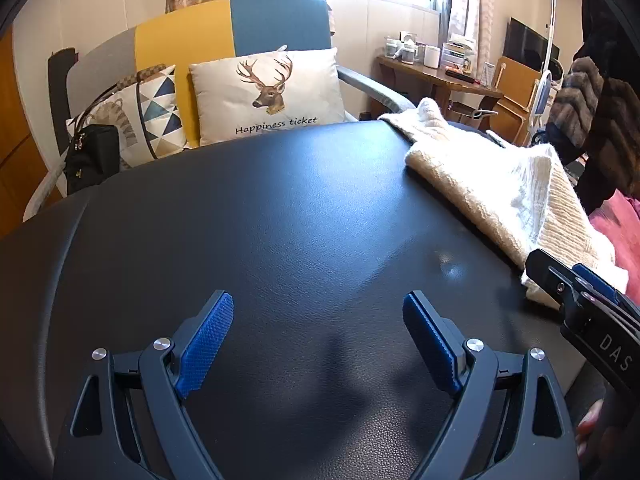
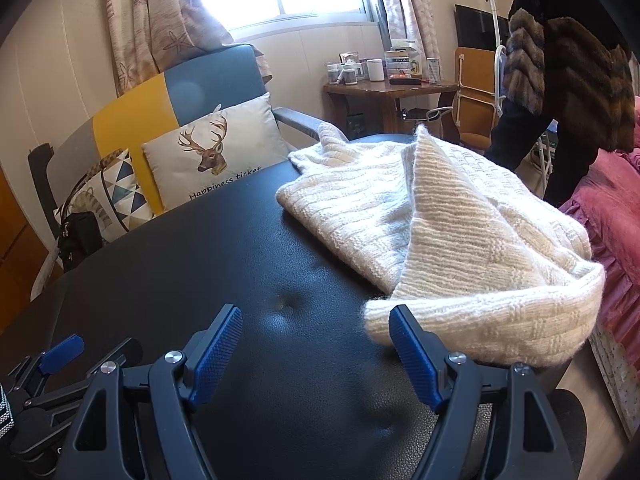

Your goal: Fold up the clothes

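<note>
Both wrist cameras look forward and downward along their blue-padded fingers, close over the black leather-textured worktop (image 1: 280,216). Each faces the multicoloured sofa. Both share the cream knitted sweater (image 2: 440,220), lying ahead-right of each gripper, and the deer-print cushion (image 1: 268,96).

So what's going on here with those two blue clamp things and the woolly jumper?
A person is holding a two-finger gripper in each hand, set to fold clothes. A cream knit sweater lies rumpled on the right side of a black padded table. The left gripper is open over bare table, holding nothing. The right gripper is also open, one finger just beside the sweater's near edge, not gripping it. The fold has not started.
</note>
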{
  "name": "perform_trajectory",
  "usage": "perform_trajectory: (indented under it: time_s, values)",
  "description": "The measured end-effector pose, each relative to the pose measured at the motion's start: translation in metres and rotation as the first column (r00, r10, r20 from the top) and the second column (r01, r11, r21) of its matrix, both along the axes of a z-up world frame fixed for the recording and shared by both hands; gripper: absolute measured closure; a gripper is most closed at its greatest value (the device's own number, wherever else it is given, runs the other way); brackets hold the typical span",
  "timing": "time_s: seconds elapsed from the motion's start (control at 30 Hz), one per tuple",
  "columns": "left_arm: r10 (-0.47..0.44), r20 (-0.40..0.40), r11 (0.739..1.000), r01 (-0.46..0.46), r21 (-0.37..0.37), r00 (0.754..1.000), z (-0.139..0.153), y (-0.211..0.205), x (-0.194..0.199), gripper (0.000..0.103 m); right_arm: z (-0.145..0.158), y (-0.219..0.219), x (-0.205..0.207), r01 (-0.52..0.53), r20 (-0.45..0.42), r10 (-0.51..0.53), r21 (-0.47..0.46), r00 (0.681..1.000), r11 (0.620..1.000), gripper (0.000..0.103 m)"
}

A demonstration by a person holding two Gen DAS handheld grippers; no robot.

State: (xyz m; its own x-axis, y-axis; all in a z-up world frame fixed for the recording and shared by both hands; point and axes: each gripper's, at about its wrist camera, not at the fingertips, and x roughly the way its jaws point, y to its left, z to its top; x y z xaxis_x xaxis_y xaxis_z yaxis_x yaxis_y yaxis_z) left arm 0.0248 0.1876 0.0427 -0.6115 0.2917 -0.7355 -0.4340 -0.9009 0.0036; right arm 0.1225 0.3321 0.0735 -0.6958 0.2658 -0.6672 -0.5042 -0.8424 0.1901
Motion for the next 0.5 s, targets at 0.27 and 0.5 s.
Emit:
perform_trajectory:
  time_s: [0.27,0.5]
  values:
    - [-0.013,0.007,1.0,0.013,-0.004,1.0,-0.002,0.005,0.0,0.013,-0.001,0.004,0.001,0.005,0.002,-0.005,-0.003,1.0,1.0,0.025]
    - [-0.021,0.011,1.0,0.022,-0.01,1.0,-0.003,0.011,-0.002,0.013,0.003,0.005,0.001,-0.001,-0.005,0.001,0.002,1.0,1.0,0.025]
